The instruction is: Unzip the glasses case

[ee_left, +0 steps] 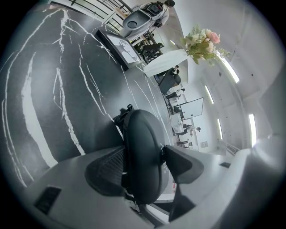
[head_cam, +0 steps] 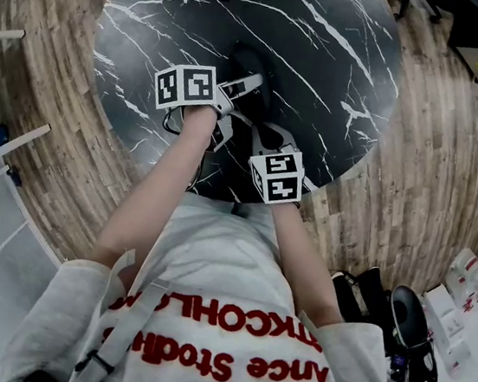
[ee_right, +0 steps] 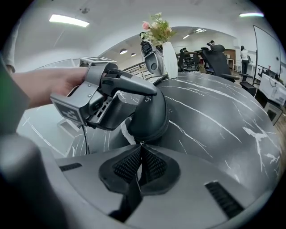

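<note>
Left hand-held gripper [ee_left: 145, 163]: clamps black oval hard-shell glasses case [ee_right: 149, 118] (probably light, stiff, slick-skinned). Right hand-held gripper [ee_right: 140, 152]: pinched shut on small metal zip pull [ee_right: 141, 143], apparently the proper hold.

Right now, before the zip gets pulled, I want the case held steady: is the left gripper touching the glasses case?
Touching. In the left gripper view the left gripper clamps the glasses case, a pad pressed on each side.

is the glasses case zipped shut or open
Shut. In the right gripper view the glasses case shows its two halves meeting along a closed seam, no gap, with the right claw pinched on the zip pull.
</note>
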A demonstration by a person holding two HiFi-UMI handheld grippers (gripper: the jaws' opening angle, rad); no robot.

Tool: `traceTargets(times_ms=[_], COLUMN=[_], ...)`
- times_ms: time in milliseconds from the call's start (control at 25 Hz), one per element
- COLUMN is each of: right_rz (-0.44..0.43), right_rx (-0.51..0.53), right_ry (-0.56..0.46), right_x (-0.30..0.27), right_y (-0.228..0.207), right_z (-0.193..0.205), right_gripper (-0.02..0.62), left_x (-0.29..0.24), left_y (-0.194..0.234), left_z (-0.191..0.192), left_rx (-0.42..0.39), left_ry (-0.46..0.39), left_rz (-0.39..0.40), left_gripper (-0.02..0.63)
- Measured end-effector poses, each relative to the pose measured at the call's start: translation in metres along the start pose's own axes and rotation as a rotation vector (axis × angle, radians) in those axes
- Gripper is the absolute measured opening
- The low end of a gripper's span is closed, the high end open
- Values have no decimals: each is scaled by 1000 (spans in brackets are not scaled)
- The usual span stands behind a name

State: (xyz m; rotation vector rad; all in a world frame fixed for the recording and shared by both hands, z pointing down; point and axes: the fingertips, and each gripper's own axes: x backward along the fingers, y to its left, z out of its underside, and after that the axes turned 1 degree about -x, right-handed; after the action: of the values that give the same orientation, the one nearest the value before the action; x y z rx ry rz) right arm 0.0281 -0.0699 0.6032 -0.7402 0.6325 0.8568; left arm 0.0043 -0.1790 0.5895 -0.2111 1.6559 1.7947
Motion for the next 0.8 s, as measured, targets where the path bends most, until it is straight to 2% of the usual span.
traceTargets(times_ms=[120,360,600,720,800], right_rz=[0,36,46,27,18], right_rx=[22,139,334,419,439], right_ry=[17,70,144,163,155], right_x=[2,7,2,-1,-3], right_y=[-2,-23,-50,-56,-62], right_z=[0,-3,-21,-33,-47], right_gripper=[15,15,15,15,15], left_x=[-1,-3,-7,-10,-13], left_y=[0,-2,-5,-7,-10], left_z=[0,1,3,5,13], left_rx=[-30,-99,-154,-180,-224], left_ry=[14,45,94,138,208], left_rz=[-8,-31,-47,-49,-48], left_gripper=[287,288,290,290,288])
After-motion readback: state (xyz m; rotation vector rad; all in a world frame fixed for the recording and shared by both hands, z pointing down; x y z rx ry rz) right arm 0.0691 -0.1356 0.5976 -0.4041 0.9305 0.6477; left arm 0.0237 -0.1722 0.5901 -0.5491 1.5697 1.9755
